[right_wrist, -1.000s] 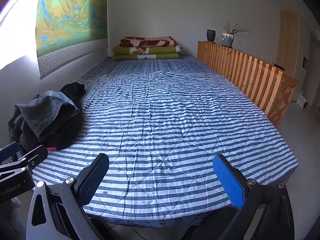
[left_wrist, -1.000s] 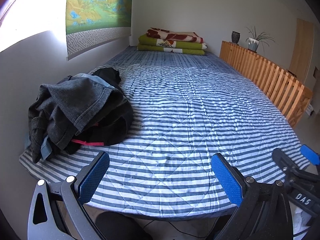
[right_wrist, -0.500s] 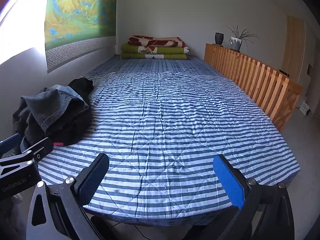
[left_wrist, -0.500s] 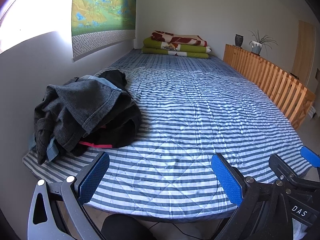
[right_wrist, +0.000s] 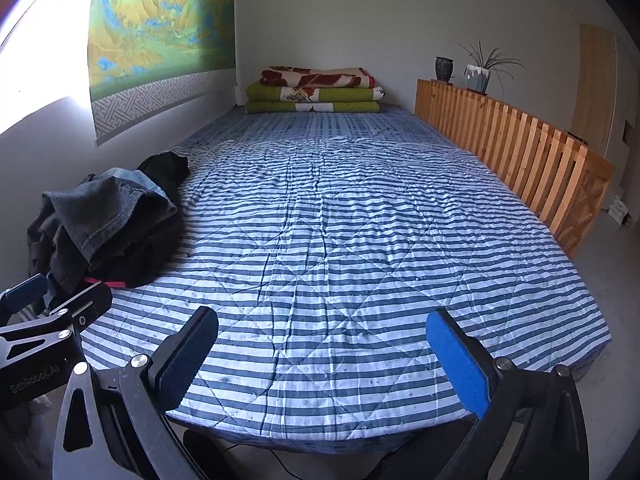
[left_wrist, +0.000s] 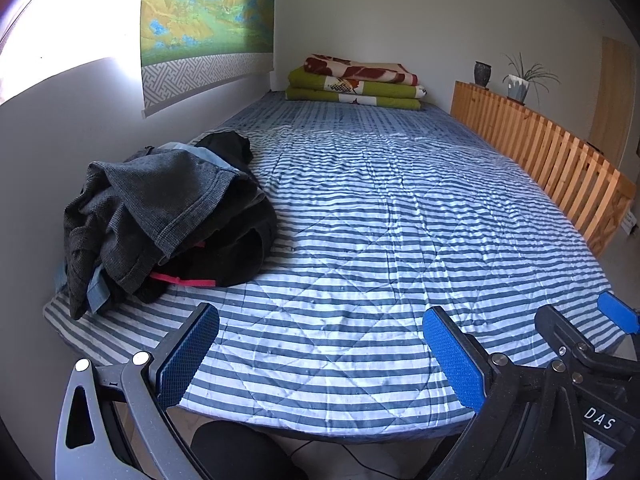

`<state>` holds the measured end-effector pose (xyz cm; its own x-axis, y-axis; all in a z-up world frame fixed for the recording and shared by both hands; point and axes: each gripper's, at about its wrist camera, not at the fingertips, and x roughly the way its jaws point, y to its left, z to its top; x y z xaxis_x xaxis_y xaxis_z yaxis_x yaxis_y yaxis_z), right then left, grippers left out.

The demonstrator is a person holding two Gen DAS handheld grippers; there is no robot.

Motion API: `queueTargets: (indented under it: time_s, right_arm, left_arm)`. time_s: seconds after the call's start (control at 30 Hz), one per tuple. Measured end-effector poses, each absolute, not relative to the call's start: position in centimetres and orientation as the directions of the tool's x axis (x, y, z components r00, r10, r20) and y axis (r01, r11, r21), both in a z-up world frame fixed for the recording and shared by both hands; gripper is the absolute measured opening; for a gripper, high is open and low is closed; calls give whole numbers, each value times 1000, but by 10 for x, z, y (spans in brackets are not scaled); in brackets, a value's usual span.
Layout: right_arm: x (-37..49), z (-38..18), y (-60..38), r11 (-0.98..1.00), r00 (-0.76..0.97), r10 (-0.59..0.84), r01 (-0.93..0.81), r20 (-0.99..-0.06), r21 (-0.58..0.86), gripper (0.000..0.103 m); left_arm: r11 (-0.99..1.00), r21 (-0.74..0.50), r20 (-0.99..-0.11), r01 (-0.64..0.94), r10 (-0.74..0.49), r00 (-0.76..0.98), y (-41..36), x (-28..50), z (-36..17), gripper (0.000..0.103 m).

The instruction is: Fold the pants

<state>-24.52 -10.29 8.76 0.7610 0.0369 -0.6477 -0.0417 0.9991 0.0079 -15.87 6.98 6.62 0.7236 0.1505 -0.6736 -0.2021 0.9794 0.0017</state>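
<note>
While both hand-held grippers (left_wrist: 320, 354) (right_wrist: 322, 354) agape, empty: pants heap (left_wrist: 168, 216) on bed (left_wrist: 400, 240), ahead-left, untouched.

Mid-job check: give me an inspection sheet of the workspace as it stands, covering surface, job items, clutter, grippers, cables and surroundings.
Surface: striped quilted bed cover, wrinkled, mostly bare.
Job's things: pile of dark clothes heaped at the bed's near left side by the wall, unfolded; which piece is the pants cannot be told.
Clutter: folded blankets stacked at the far end.
Grippers: left gripper open, empty, over the near edge; right gripper open, empty, beside it.
Cables: a thin dark cable on the floor under the near edge.
Surroundings: wall hanging, wooden slat rail, dark vase and potted plant on it.
</note>
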Motion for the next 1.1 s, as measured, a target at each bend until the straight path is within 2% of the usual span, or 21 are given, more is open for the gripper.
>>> queueTargets:
  time_s: [1.1]
  right_arm:
    - [-197,74,-92,997,742,56,-75,-668,1,102]
  left_arm:
    - [971,13,-692,-237,180,699,89,-110,52,103]
